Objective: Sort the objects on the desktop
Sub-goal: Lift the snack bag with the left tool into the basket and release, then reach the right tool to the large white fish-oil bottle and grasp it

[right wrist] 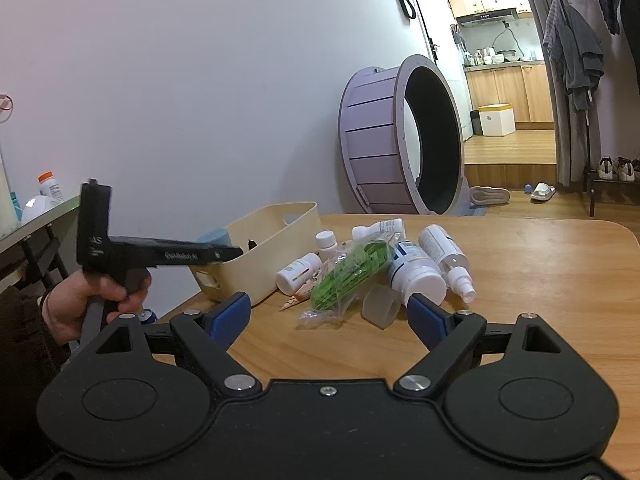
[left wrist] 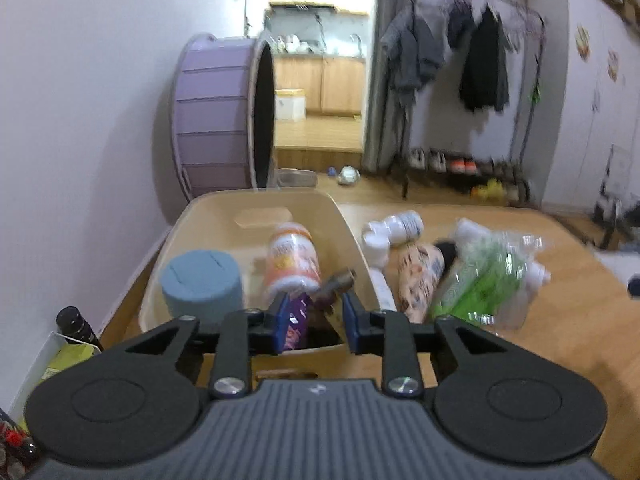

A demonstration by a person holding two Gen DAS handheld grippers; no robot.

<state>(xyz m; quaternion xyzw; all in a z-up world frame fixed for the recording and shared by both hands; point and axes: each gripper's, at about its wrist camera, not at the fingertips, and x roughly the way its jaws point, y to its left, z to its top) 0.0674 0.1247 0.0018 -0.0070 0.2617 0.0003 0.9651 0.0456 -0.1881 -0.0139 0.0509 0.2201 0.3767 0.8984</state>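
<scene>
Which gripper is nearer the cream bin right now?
Left. The left gripper reaches over the cream bin's near rim, above its contents. The right gripper hangs over bare table, short of the bottle pile beside the bin.

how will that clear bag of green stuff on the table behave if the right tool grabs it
The clear bag looks crinkly and loosely filled, so it will probably sag and deform rather than lift stiffly. Its glossy film may slip between pads. It lies flat, so rolling seems unlikely.
</scene>
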